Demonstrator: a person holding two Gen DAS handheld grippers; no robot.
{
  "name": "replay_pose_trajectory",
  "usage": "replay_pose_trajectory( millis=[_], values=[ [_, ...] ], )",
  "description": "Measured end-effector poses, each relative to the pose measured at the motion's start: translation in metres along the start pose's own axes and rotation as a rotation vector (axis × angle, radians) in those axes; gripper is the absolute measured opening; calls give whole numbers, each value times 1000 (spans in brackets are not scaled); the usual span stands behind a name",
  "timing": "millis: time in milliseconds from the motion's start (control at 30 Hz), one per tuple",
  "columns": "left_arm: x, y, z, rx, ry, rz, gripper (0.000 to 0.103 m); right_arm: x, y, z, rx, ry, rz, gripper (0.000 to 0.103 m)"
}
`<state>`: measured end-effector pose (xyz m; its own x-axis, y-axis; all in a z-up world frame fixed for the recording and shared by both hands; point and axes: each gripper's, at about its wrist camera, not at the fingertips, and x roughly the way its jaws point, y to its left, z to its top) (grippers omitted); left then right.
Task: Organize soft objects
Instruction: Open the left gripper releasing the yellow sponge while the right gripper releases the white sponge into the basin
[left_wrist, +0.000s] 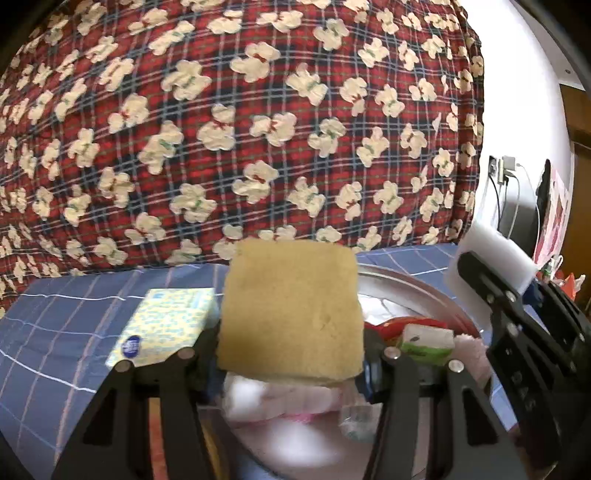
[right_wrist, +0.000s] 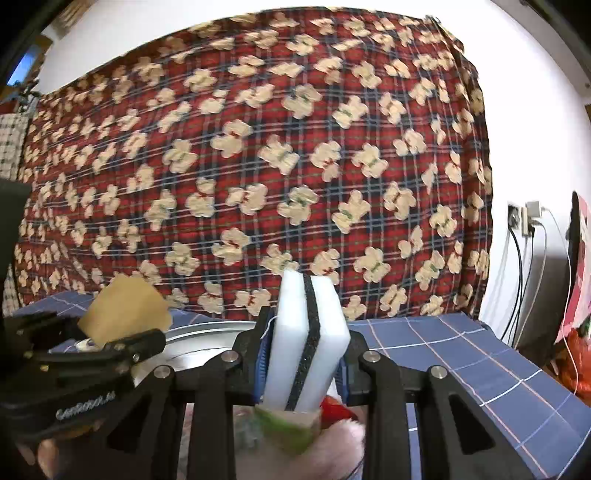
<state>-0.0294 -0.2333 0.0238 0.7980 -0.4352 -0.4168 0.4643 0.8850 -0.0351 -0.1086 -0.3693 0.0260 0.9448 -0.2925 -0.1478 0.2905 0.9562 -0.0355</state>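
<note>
My left gripper (left_wrist: 291, 354) is shut on a yellow sponge (left_wrist: 291, 310) and holds it above a round metal basin (left_wrist: 410, 284). My right gripper (right_wrist: 303, 363) is shut on a white sponge with a black middle layer (right_wrist: 306, 339), upright above the same basin (right_wrist: 207, 334). In the basin lie a pink fluffy cloth (left_wrist: 280, 402), a green-and-white tissue pack (left_wrist: 428, 343) and something red (left_wrist: 410, 325). The right gripper with its white sponge (left_wrist: 491, 258) shows at the right of the left wrist view. The left gripper with the yellow sponge (right_wrist: 125, 310) shows at the left of the right wrist view.
A yellow-and-blue tissue box (left_wrist: 166, 325) lies on the blue checked bedsheet (left_wrist: 55, 332) left of the basin. A big red plaid quilt with bear prints (left_wrist: 258, 129) is piled behind. A white wall with a socket and cables (right_wrist: 524, 221) stands at the right.
</note>
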Motion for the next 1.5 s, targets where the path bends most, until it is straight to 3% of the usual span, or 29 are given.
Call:
replay_pose_trajectory(
  millis=[433,633,1033,1333,1400,1467,1500],
  values=[
    [42,-34,-7,-6,118,-34,54,50,-24,-3,32,129,6,32],
    [47,-39,-7,6,127,-35,54,62,-26,-7,75,199,71,32],
    [49,-31,-8,40,149,66,54,61,-14,-9,85,231,183,32],
    [49,-31,-8,43,157,71,55,65,-14,-12,150,280,295,34],
    [49,-31,-8,42,157,70,56,67,-12,-12,171,306,340,41],
    [49,-31,-8,41,161,68,68,64,-12,-11,192,297,358,74],
    [49,-31,-8,39,161,61,74,61,-13,-11,198,278,353,81]
  ],
)
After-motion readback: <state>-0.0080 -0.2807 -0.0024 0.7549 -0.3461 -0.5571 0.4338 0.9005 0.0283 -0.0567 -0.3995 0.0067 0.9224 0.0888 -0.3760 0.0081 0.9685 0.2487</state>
